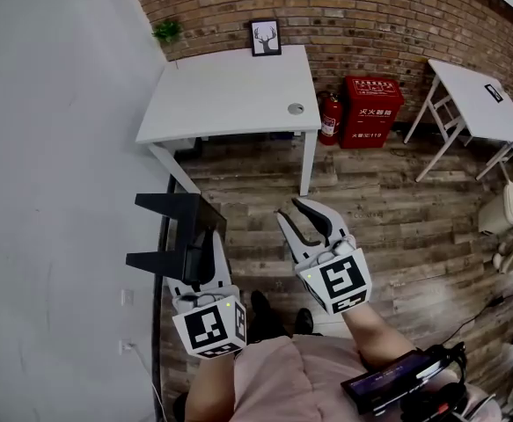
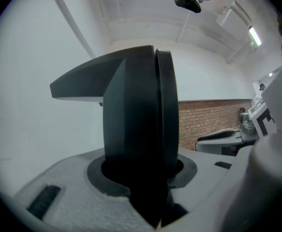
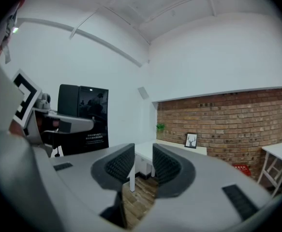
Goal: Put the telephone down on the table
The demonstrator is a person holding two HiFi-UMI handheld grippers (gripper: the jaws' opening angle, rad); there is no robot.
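The telephone is a black handset (image 1: 179, 234), held level in front of me above the wooden floor, left of centre in the head view. My left gripper (image 1: 196, 255) is shut on its middle; in the left gripper view the handset (image 2: 131, 115) stands between the pads and fills the frame. My right gripper (image 1: 300, 214) hovers beside it on the right, open, with nothing between its ribbed pads (image 3: 166, 167). The white table (image 1: 230, 95) stands farther ahead against the brick wall, also in the right gripper view as the white table (image 3: 148, 149).
On the table's far edge stand a framed deer picture (image 1: 266, 37) and a small plant (image 1: 167, 31). A red fire extinguisher (image 1: 329, 118) and a red box (image 1: 371, 111) sit right of it. A second white table (image 1: 480, 99) is at right. A white wall runs along the left.
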